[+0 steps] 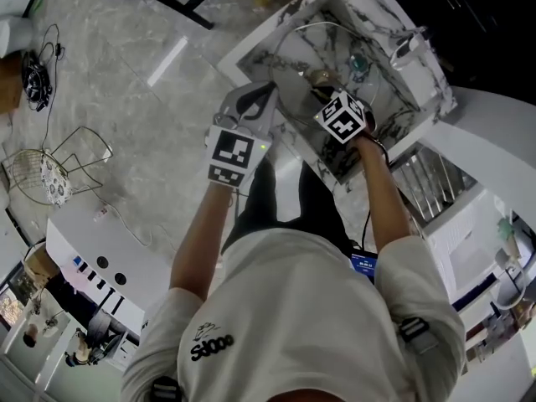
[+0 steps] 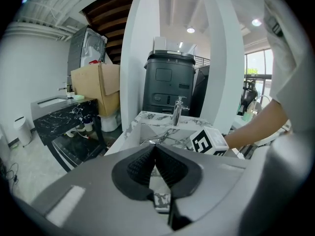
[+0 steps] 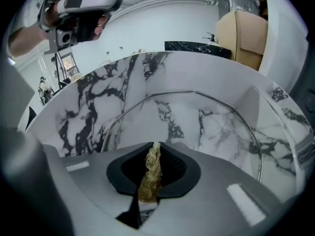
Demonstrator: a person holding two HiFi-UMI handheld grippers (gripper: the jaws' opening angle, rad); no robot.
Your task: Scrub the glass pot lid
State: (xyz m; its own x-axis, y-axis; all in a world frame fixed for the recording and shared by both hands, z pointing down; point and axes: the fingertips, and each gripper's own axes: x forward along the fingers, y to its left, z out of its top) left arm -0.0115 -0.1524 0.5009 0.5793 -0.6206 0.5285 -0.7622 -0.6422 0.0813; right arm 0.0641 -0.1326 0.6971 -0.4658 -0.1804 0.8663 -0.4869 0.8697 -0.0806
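Note:
The glass pot lid [image 3: 197, 93] lies in the marble sink [image 1: 419, 65], its metal rim arching across the right gripper view. My right gripper [image 3: 153, 145] is down in the sink just short of the glass, shut on a tan fibrous scrubber [image 3: 150, 173] that sticks up between its jaws. In the head view this right gripper [image 1: 328, 86] sits over the lid [image 1: 335, 53]. My left gripper [image 2: 155, 147] hovers at the sink's near left edge, shut, fingertips touching with nothing between them. The left gripper [image 1: 270, 89] is beside the lid's rim; whether it touches it I cannot tell.
A chrome faucet [image 2: 177, 109] stands at the sink's far side, with a black bin [image 2: 170, 80] behind it. A dish rack [image 1: 427, 182] is set into the white counter right of the sink. A wire basket [image 1: 50, 170] lies on the floor at left.

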